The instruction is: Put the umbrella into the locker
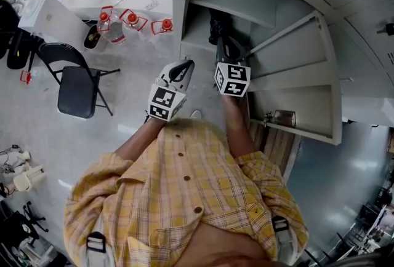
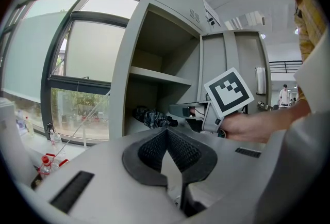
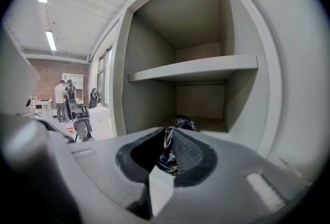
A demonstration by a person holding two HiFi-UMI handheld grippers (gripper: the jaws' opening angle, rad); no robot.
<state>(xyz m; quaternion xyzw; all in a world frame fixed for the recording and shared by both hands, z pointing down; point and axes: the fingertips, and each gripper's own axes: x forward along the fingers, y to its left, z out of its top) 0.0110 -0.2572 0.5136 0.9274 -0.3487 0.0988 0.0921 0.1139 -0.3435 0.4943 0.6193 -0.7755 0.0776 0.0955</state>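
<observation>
A dark folded umbrella (image 1: 218, 24) lies on the floor of an open grey locker (image 1: 289, 13) compartment, under a shelf (image 3: 196, 69). My right gripper (image 1: 223, 44) reaches into that compartment at the umbrella's near end. In the right gripper view its jaws (image 3: 168, 132) are nearly together, with the umbrella's dark fabric (image 3: 167, 158) in the narrow gap between the pads. The left gripper view shows the umbrella (image 2: 152, 117) just left of the right gripper (image 2: 178, 110). My left gripper (image 1: 184, 66) hovers outside the locker, left of the right one, shut on nothing (image 2: 166, 132).
The locker door (image 1: 314, 99) stands open to the right. A black folding chair (image 1: 77, 84) stands on the floor to the left, with red-capped bottles (image 1: 114, 23) and a white box (image 1: 49, 16) by the window behind it. People (image 3: 64, 99) stand far off.
</observation>
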